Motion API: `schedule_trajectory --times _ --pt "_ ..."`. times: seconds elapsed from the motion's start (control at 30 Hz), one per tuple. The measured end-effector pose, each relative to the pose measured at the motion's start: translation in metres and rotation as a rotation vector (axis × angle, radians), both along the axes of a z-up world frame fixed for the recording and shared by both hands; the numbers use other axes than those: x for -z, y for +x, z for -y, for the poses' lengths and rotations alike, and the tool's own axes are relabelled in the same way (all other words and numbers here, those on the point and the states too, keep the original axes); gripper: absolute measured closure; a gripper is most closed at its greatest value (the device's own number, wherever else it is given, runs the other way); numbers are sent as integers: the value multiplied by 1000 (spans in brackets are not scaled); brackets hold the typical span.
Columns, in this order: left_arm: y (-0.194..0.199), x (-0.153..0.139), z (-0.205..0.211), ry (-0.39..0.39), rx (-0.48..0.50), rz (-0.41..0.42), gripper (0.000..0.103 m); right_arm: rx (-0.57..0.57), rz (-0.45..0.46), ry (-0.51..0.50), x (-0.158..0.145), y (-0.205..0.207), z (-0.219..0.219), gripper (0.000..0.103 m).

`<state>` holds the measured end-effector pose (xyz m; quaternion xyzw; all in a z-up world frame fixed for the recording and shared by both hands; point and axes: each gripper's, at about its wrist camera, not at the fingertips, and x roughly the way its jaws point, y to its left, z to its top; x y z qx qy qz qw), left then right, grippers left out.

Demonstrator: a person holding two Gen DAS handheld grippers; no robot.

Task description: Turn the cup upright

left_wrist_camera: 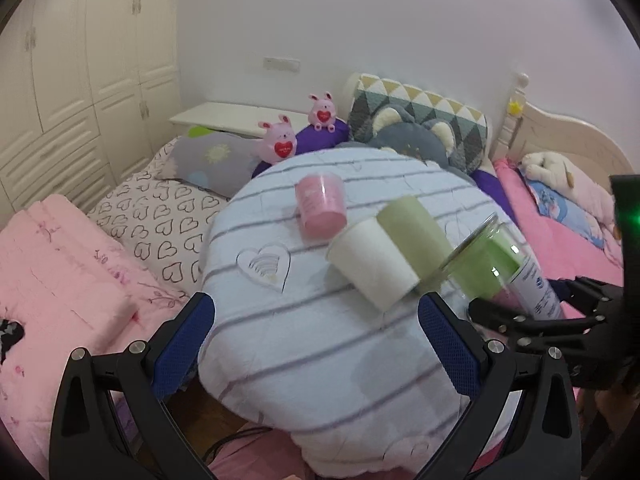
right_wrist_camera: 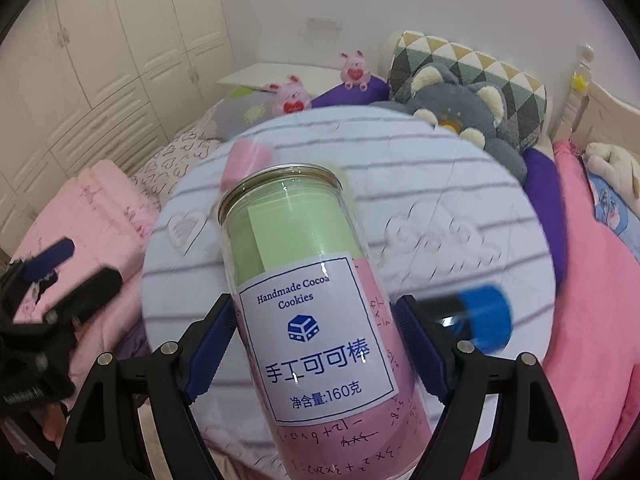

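My right gripper (right_wrist_camera: pixel 316 340) is shut on a clear plastic cup (right_wrist_camera: pixel 308 312), a jar with a white "Handmade Cocoa Cookies" label and green and pink paper inside, held tilted above the round striped table (right_wrist_camera: pixel 440 184) with its open mouth pointing away. In the left wrist view the same cup (left_wrist_camera: pixel 500 264) shows at the right, tilted. My left gripper (left_wrist_camera: pixel 316 332) is open and empty over the near part of the table (left_wrist_camera: pixel 304 344). A pink cup (left_wrist_camera: pixel 320 205), a white cup (left_wrist_camera: pixel 374 264) and a green cup (left_wrist_camera: pixel 414 226) lie on their sides on the table.
The table stands amid beds with pink quilts (left_wrist_camera: pixel 60 264), a heart-print pillow (left_wrist_camera: pixel 156 220), plush toys (left_wrist_camera: pixel 278 142) and a grey bear cushion (left_wrist_camera: pixel 416 136). White wardrobes (left_wrist_camera: pixel 80 80) line the left wall. A blurred blue thing (right_wrist_camera: pixel 486 316) is at the right finger.
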<state>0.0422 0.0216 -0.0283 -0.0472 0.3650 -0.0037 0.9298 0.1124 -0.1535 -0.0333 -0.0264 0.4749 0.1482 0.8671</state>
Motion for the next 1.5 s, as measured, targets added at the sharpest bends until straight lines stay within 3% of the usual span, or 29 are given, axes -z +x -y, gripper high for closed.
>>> schedule_trajectory --times 0.3,0.67,0.93,1.5 --pt "-12 22 14 49 37 -33 0 5 -64 20 41 -23 0 21" --pt "6 41 19 52 15 -98 0 6 -81 65 67 -7 -7 22" --pt "3 32 21 -1 14 -89 0 -18 -24 84 53 -17 0 20" --pt "-21 13 52 -3 42 -41 0 -7 101 47 16 -52 30 20"
